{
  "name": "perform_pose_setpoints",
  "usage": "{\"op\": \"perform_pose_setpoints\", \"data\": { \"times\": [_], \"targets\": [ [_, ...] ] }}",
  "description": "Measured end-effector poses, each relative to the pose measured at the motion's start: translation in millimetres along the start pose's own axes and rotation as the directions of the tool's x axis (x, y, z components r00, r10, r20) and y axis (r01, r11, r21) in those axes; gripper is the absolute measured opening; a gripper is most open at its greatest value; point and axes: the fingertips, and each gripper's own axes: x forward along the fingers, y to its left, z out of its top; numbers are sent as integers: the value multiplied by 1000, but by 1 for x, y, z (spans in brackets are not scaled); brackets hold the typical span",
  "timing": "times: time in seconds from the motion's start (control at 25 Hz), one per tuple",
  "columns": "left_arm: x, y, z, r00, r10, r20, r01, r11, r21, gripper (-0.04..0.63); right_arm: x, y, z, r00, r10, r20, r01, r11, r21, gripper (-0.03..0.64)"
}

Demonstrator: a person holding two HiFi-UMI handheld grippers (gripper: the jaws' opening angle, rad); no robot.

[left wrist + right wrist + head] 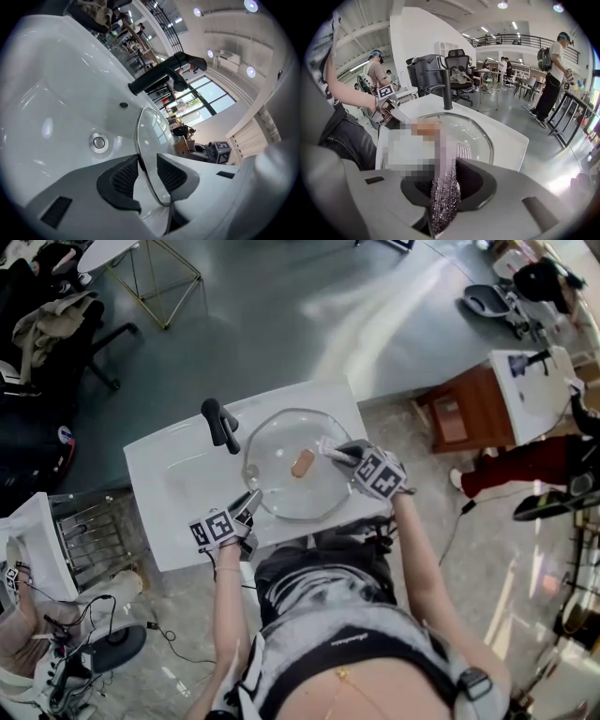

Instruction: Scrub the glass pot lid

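Setup: white bench [159, 484] with a moulded basin; black faucet [220, 423] at its back edge.

Glass pot lid [281, 474] lies over the basin, just in front of the faucet and to its right, tan knob [302, 463] at centre.

Left tool [251, 502]: jaws clamped on the lid's rim on the side away from the faucet. The glass edge passes between the pads, steadying the lid above the drain [98, 142].

Right tool [345, 456]: jaws closed on a silver sparkly scouring cloth [440, 206], at the lid's far side from the faucet, cloth end hanging toward the glass.

Step, as judged: scrubbing, with the cloth at or just above the glass; contact cannot be confirmed.

Next move calls for pressing the cloth flat and stroking toward the knob while the left grip resists sliding.
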Motion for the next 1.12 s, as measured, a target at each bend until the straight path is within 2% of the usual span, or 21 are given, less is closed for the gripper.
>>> {"op": "perform_pose_setpoints", "data": {
  "times": [0.56,0.76,1.12],
  "targets": [
    [1,3,-1,999,31,-20,-30,999,28,124,23,-14,30,999,-42,15,43,999,-26,84],
    [0,2,-2,999,41,-22,-41,999,28,126,26,-15,36,999,-50,19,50,999,-9,86],
    [-1,2,1,995,96,-15,-95,993,70,137,26,-16,39,997,-78,28,79,997,-24,89]
  ]
}}
